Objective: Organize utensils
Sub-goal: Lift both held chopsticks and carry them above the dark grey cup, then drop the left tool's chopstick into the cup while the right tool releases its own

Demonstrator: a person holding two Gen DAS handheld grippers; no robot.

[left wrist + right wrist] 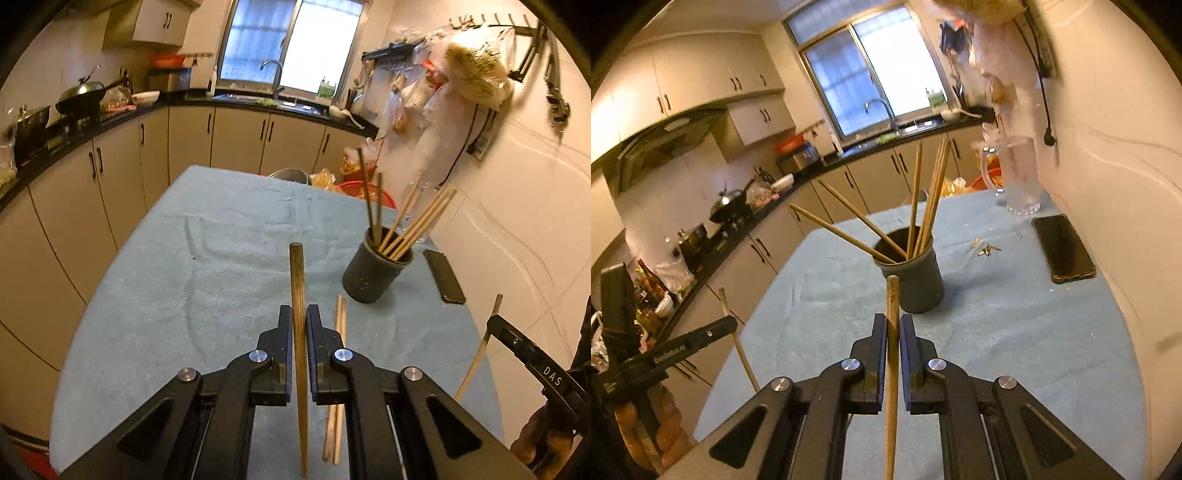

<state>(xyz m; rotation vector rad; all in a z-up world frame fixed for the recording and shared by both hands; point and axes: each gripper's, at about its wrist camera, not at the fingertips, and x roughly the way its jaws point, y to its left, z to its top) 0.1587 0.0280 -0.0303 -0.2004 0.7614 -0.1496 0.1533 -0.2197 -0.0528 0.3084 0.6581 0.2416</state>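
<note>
My left gripper [299, 314] is shut on a dark wooden chopstick [297, 280] held above the blue-grey tablecloth [184, 288]. A dark round utensil holder [373, 273] with several chopsticks stands ahead to the right. Two light chopsticks [340, 321] lie on the cloth just right of the left gripper. My right gripper [893, 323] is shut on a light wooden chopstick [892, 295], raised just in front of the holder [916, 280]. Each gripper shows at the edge of the other's view, the right gripper [493, 321] and the left gripper [733, 325], each with its chopstick.
A black phone [1063, 247] lies by the wall on the right, a glass pitcher [1019, 177] behind it. Small metal bits [988, 250] lie on the cloth near the holder. Kitchen counters, a wok [83, 98] and a sink [273, 99] run along the far side.
</note>
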